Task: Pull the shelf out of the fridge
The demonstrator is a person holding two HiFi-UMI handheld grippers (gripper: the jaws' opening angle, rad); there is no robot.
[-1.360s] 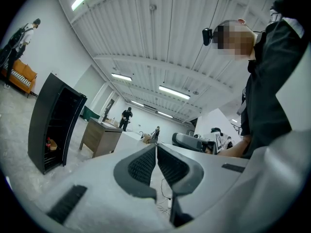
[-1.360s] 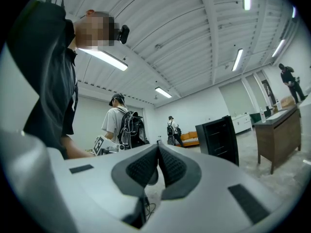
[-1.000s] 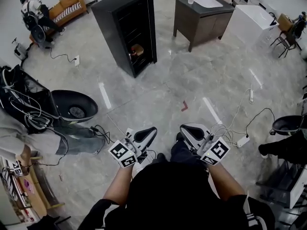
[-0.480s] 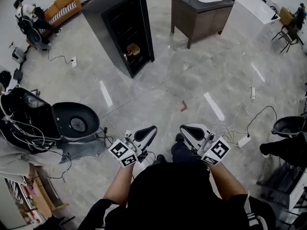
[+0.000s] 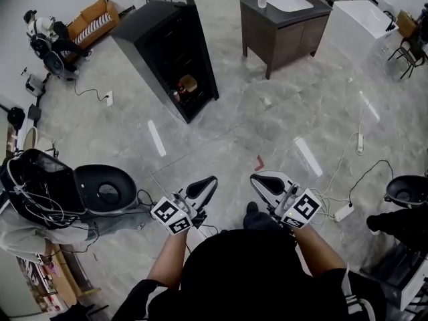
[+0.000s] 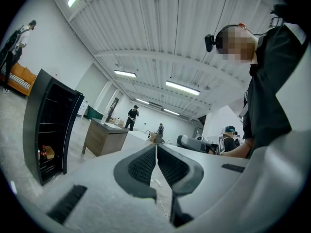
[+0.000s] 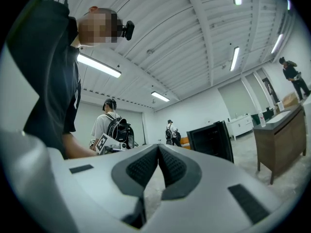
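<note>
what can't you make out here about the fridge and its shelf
- Head view: the fridge is far off and its inside is dark, so nothing in it can be counted.
- Left gripper view: the shelves show only as faint lines in the dark.
- Right gripper view: the fridge's inside is black and no shelf shows.
- Head view: the items at the fridge's bottom are too small to name.

No legible text, brand, number or sign in any of your views; the marker cube [image 5: 170, 217] on your left gripper [image 5: 212, 179] and the marker cube [image 5: 300, 209] on your right gripper [image 5: 255, 177] bear only black-and-white square patterns, no letters or digits; the packages [image 5: 188, 83] inside the fridge [image 5: 160, 39] are too small to read.
</note>
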